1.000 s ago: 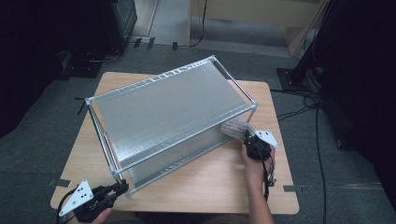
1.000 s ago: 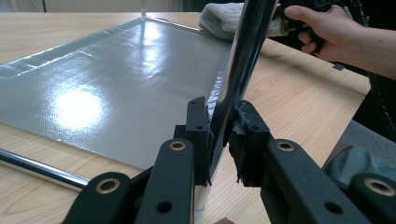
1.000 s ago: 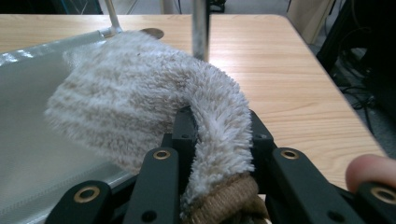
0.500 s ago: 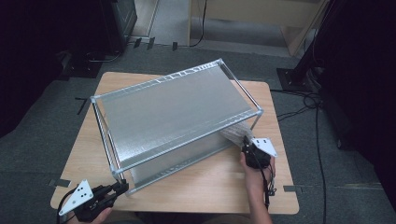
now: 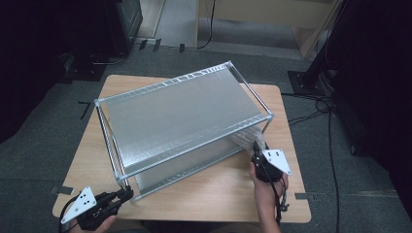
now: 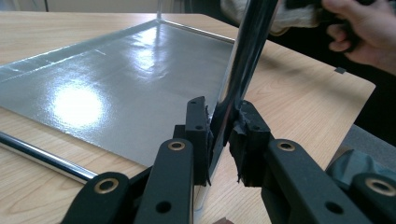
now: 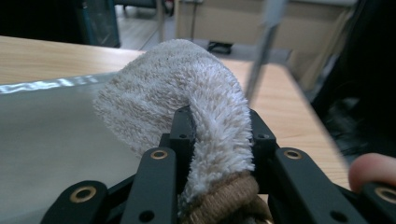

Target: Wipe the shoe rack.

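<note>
a: what have the claws got right now?

b: my left claw is clamped on a chrome post of the metal rack, down at the near-left corner. in the left gripper view the two pads pinch that post from either side, just above the wooden counter. from the high view i see the same claw at the corner nearest the person's left hand.

a: and the right one?

b: my right claw is clamped on a fluffy beige cloth; it bulges up between the jaws and folds over to the left. in the high view that claw sits at the rack's near-right end, with the cloth pressed in under the top shelf, on or just above the lower shelf.

a: where does the rack sit?

b: it stands upright on the counter, turned at an angle, taking up most of the top. its lower shelf is a shiny silver sheet catching the light.
</note>
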`<state>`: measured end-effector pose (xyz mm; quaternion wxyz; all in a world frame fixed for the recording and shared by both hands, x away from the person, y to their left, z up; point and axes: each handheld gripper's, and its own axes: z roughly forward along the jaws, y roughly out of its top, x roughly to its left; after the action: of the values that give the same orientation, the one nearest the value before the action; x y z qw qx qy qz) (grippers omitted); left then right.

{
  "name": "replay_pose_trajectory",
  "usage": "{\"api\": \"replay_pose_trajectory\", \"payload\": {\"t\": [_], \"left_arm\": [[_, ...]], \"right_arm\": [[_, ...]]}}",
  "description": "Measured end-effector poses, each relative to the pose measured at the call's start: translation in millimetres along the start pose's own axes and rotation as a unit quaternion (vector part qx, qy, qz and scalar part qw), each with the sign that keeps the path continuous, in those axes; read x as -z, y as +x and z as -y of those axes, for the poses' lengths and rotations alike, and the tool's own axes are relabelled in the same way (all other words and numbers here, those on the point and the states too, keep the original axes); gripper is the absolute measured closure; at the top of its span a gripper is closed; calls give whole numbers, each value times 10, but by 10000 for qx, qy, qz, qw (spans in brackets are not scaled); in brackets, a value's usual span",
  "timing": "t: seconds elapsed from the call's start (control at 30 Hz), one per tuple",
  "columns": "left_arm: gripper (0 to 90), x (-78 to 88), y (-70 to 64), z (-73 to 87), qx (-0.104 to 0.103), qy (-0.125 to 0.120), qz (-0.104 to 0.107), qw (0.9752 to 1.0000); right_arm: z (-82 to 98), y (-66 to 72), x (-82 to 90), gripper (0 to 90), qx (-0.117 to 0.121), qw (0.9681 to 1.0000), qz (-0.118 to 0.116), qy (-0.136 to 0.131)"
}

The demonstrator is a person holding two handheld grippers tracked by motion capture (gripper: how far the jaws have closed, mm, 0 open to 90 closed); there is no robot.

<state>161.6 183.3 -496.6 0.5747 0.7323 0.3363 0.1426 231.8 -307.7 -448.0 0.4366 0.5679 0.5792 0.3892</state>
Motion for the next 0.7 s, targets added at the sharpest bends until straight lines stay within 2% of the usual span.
{"api": "replay_pose_trajectory", "payload": {"t": [0.07,0.2,0.27,0.37,0.47,0.57,0.67,0.7], "left_arm": [[783,-1,-2,-2,-5,8,-31,10000],[781,-4,-3,-6,33,3,-36,10000],[782,-4,-2,-8,30,7,-31,10000],[781,-14,1,-10,45,3,-34,10000],[780,-28,3,-12,50,0,-40,10000],[782,-30,-1,-11,25,8,-47,10000],[781,-27,-2,-6,39,-9,-42,10000],[781,-27,-1,-5,43,-11,-43,10000]], "right_arm": [[24,-109,72,706,-129,9999,110,30],[172,-392,152,707,-572,9973,411,219],[253,-519,175,708,-701,9955,547,338],[282,-655,230,708,-848,9936,687,304],[185,-730,288,708,-947,9922,802,102],[15,-747,334,709,-1015,9907,897,-162],[-197,-727,398,709,-1121,9877,937,-565],[-345,-677,450,705,-1199,9851,801,-939]]}}
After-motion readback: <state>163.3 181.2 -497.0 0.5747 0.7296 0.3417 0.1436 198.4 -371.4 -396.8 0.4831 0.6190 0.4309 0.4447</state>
